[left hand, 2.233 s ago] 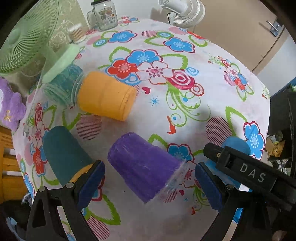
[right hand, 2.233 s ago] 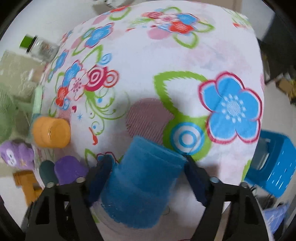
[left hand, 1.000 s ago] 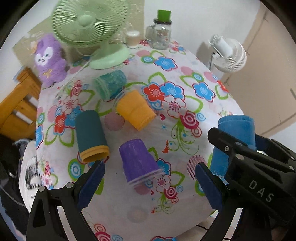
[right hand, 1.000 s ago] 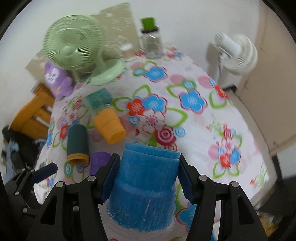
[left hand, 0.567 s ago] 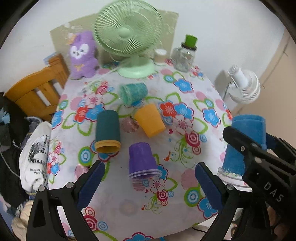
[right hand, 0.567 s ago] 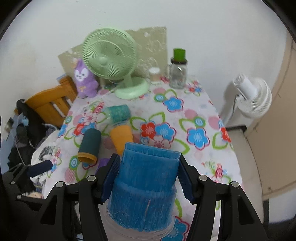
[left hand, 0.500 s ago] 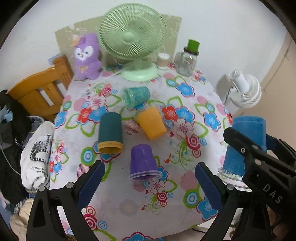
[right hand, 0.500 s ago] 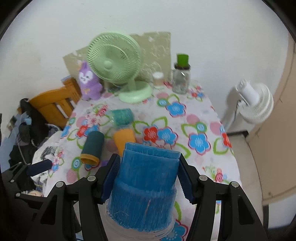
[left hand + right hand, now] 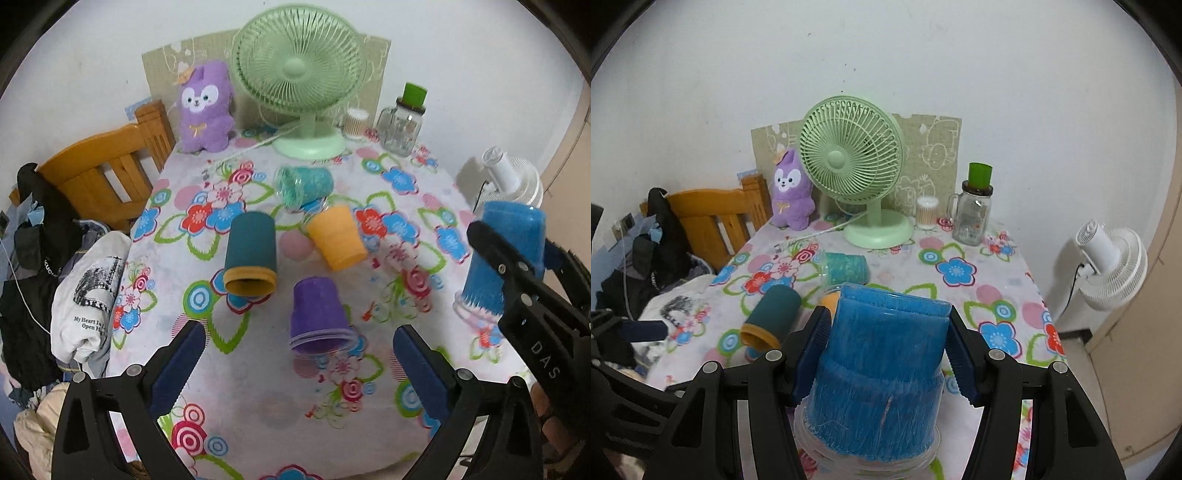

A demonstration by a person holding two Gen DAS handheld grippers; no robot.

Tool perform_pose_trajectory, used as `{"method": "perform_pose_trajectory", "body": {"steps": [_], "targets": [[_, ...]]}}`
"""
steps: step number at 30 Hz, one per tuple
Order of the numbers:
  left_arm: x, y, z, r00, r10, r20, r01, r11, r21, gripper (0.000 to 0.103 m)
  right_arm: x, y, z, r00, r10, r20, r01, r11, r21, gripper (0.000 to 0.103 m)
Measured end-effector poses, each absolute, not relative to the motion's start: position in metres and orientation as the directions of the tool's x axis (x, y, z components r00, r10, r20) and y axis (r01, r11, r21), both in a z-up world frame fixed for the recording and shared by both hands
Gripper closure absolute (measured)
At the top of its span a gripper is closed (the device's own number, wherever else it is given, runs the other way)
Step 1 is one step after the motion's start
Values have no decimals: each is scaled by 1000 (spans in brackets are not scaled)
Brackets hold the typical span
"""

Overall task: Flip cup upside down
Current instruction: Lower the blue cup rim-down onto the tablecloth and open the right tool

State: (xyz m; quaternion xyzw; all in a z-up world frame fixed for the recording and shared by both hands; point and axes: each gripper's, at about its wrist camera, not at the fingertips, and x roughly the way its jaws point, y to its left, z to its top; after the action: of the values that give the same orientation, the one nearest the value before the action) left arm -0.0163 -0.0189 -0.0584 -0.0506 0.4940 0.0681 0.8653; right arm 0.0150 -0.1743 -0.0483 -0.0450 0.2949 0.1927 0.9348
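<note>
My right gripper point(image 9: 886, 350) is shut on a blue fuzzy cup point(image 9: 882, 365), held mouth down near the table's right edge; it also shows in the left wrist view point(image 9: 502, 254). My left gripper point(image 9: 295, 369) is open and empty, above the table's near edge. A purple cup point(image 9: 317, 314) stands mouth down in front of it. A dark teal cup point(image 9: 251, 254), an orange cup point(image 9: 336, 236) and a light teal cup point(image 9: 304, 184) lie on their sides on the floral tablecloth point(image 9: 258, 398).
A green fan point(image 9: 299, 81), a purple plush toy point(image 9: 205, 107), a glass jar point(image 9: 400, 125) and a small container point(image 9: 355, 123) stand at the back. A wooden chair point(image 9: 107, 173) with clothes is left. A white fan point(image 9: 506, 181) stands right of the table.
Both grippers have pulled back and up from the table, so the view has widened. The right gripper still holds the blue cup. The purple cup now stands mouth down.
</note>
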Motion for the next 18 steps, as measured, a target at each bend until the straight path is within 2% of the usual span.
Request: {"method": "perform_pose_trajectory", "body": {"steps": [8, 13, 18], "targets": [[-10, 5, -129, 485, 55, -873, -179, 983, -37, 1, 41, -156, -146, 753, 311, -580, -341, 938, 61, 40], [-12, 16, -154, 470, 48, -882, -181, 982, -43, 1, 45, -142, -172, 728, 319, -607, -342, 936, 82, 42], [-14, 18, -160, 465, 25, -885, -159, 986, -56, 1, 31, -138, -170, 726, 301, -619, -357, 933, 35, 41]]}}
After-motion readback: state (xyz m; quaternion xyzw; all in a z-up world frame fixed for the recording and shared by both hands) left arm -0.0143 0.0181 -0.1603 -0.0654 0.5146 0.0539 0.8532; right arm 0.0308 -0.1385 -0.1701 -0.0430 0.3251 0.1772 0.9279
